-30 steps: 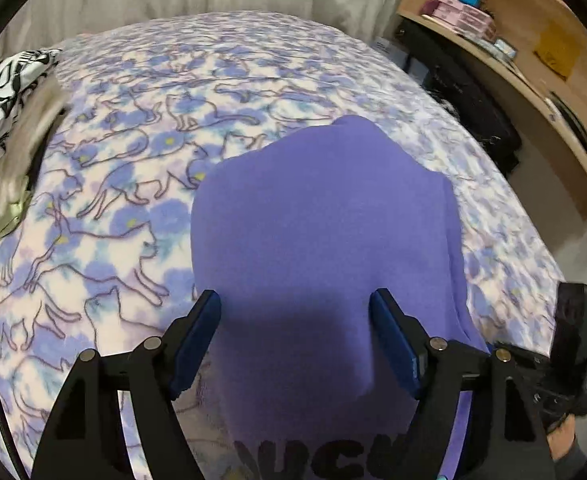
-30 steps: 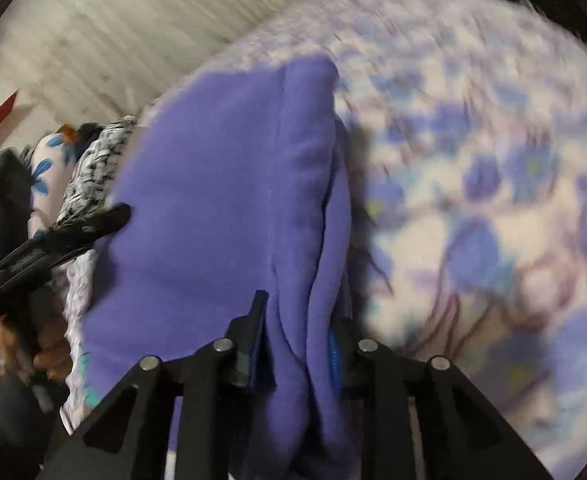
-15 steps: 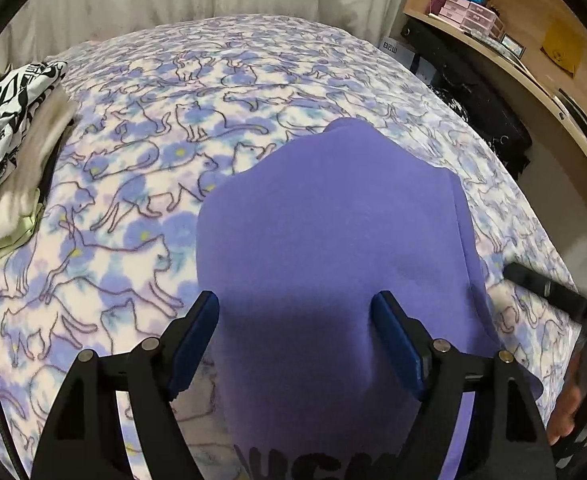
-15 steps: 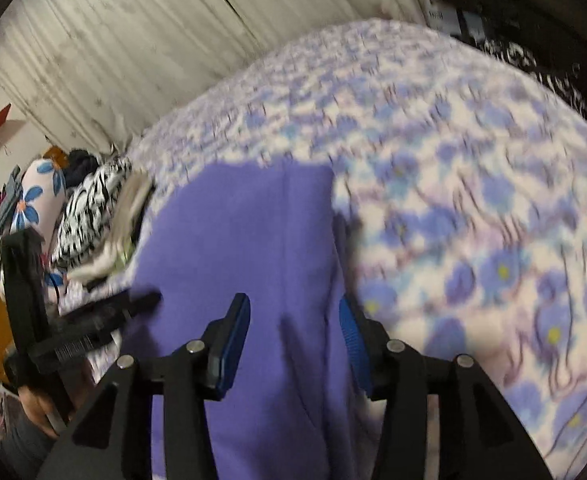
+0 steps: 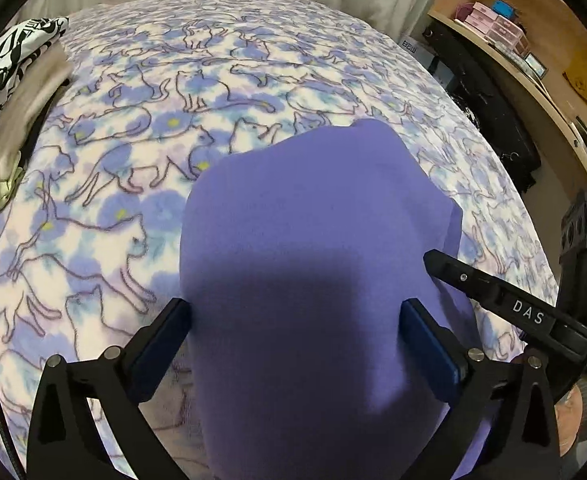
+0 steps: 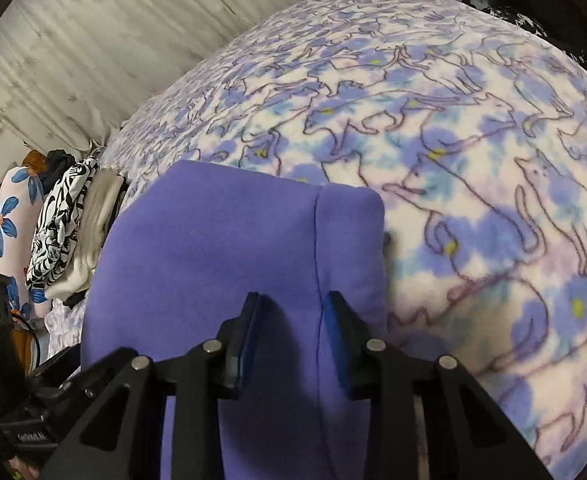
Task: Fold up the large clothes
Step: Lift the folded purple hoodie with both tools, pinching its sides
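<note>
A purple garment (image 5: 313,240) lies folded on the cat-print blanket (image 5: 133,120); in the right wrist view it (image 6: 213,248) shows a seam near its right edge. My left gripper (image 5: 297,336) hovers over its near part, jaws opening very wide, the cloth lying beneath and between the blue pads untouched. My right gripper (image 6: 291,336) stands over the garment's right side by the seam. Its jaws are closing to a narrow gap, with flat cloth behind them and no fold pinched. One of the right gripper's fingers (image 5: 489,292) reaches in at the garment's right edge.
A stack of clothes, black-and-white print (image 5: 9,60) over beige, sits at the bed's left edge. A flower-print cushion (image 6: 9,216) lies beyond it. Wooden shelves (image 5: 533,92) with small boxes stand to the right. Curtains (image 6: 93,40) hang behind the bed.
The right gripper let go of the purple fold it pinched, drew back, then narrowed its jaws again. The garment settled flat. The left jaws spread wider.
</note>
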Tool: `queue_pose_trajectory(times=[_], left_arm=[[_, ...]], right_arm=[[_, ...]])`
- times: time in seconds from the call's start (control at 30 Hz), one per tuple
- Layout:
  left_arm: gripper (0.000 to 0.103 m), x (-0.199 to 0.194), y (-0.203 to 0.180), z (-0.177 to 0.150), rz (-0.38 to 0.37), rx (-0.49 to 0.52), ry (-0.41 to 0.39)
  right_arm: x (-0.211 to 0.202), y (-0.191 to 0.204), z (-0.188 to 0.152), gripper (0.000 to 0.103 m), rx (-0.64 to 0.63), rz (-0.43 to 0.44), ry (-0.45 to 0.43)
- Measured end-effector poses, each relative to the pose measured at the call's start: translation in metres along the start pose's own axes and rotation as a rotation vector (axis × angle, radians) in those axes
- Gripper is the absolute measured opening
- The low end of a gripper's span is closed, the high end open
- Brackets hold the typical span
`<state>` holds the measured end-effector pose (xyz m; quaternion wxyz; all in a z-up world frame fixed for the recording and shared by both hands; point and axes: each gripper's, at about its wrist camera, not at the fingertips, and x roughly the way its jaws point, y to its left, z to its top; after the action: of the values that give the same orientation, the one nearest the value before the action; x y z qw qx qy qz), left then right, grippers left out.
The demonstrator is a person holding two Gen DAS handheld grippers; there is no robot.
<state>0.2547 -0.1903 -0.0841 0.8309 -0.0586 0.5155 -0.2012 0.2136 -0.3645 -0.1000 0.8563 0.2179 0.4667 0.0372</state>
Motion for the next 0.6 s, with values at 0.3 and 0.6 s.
queue_pose_trajectory(times=[0.3, 0.6], left_arm=[[0.101, -0.019, 0.008, 0.001, 0.000, -0.023, 0.037], [0.101, -0.083, 0.012, -0.012, -0.066, 0.016, 0.036]], right_arm=[[-0.042, 0.006, 0.000, 0.039, 0.012, 0.055, 0.061], [-0.101, 0.012, -0.007, 0.067, -0.080, 0.097, 0.066]])
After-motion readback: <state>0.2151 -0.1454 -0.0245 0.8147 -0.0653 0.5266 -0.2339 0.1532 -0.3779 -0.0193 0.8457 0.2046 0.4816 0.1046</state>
